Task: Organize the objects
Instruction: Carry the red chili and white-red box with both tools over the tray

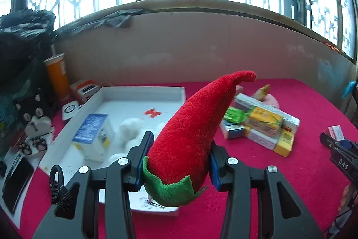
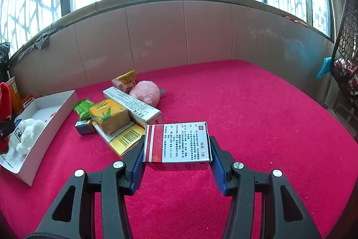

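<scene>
Left tongs [image 1: 179,156] gripped a red plush chili pepper with a green felt calyx [image 1: 190,127] between blue pads, its tip pointing up and away, held above the near edge of a shallow white cardboard tray [image 1: 143,91]. The tray contained a blue-and-white carton [image 1: 94,136] and white fluffy cotton balls [image 1: 132,129]. Right tongs [image 2: 176,149] clasped a small red-and-silver printed box [image 2: 176,145] above the crimson cloth-covered tabletop [image 2: 257,122]. Beside the tray lay a heap of assorted packets: a yellow box [image 2: 109,115], a long white carton [image 2: 134,104], a green foil sachet [image 2: 82,106] and a pink plush ball [image 2: 145,92].
</scene>
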Demonstrator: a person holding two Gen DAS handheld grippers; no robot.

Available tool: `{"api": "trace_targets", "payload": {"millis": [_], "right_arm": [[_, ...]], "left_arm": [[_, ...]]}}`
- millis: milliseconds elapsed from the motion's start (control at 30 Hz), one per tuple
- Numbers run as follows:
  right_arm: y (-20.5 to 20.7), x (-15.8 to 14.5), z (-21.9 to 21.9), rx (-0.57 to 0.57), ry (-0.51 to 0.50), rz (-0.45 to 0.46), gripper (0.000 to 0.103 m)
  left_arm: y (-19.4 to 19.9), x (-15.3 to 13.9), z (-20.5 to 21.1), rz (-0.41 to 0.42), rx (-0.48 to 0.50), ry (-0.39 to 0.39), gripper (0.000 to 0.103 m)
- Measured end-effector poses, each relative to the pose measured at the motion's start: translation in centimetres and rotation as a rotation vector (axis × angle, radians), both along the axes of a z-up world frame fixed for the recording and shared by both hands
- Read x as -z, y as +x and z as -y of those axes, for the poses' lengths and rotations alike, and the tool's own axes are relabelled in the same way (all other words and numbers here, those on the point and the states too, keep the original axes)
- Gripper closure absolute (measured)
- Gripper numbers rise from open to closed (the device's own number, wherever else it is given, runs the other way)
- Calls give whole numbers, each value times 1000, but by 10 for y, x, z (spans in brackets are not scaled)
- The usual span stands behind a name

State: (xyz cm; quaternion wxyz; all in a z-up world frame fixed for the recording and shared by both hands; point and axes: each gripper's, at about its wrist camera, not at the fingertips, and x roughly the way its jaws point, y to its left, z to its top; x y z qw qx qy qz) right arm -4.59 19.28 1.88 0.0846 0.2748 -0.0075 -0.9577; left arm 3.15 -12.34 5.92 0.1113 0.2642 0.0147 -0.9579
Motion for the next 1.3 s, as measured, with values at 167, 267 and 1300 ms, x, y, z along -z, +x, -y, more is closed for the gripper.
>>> {"api": "trace_targets", "payload": {"millis": [167,267,1300], "right_arm": [[2,-2,-2,8,-18,-6,48],[2,-4,-2,5,-33,9,48],[31,-76,136,-349,-56,-44,47]], "left_arm": [[5,3,10,19,-33,-29,60],[5,3,16,27,-50,-32,60],[19,-4,92,18,-166,-19,60]]}}
